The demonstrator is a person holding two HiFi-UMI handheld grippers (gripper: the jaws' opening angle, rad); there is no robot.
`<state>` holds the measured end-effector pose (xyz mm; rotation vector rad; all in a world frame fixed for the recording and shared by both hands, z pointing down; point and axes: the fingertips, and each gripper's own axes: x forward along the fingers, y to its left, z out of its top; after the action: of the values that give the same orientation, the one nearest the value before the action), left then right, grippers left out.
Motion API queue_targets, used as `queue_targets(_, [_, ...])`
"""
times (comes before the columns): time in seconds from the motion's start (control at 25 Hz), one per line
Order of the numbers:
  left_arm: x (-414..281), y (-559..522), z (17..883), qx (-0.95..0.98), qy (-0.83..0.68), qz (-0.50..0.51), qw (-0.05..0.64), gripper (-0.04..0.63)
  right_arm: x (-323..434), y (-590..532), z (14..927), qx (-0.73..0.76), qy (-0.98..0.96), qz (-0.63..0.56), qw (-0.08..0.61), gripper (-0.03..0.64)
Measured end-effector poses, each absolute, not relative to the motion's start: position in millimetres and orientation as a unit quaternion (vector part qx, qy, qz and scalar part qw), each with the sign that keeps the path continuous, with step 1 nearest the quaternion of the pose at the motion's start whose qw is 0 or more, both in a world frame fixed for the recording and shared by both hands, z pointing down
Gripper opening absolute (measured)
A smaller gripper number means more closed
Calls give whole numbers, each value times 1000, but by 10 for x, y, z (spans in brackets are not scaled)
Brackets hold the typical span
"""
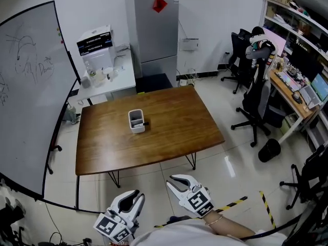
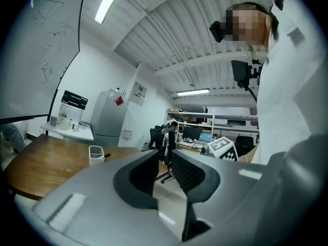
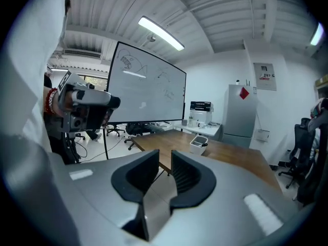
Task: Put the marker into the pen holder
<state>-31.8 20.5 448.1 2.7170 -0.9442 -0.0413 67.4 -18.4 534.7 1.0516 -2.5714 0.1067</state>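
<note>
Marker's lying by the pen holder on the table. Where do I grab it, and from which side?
Take the marker from above, jaws across its short visible barrel, probably: it seems to lie flat on the table, and the pen holder crowds one end.

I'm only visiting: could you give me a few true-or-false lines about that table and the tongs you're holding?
1. The white pen holder stands on the wooden table. True.
2. The marker is already inside the pen holder. False: it lies on the table beside it.
3. The left tongs grip the marker. False: they are empty, short of the table.
4. The right tongs hold nothing. True.
</note>
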Motion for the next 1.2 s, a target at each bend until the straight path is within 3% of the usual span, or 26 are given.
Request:
queue_targets(0.24, [-845,450,4296,926,-359,-38,110,54,306,106,5236,366,-914,37,168,66])
queue_targets(0.48, [-1326,688,4397,924,-358,-46,129,54,-31,436,5088,378,-915,41,136,64])
queue_targets(1.2, [-1283,1311,4390,938,-316,-53,135,54,-90,1259,4899,409,-906,38,105,64])
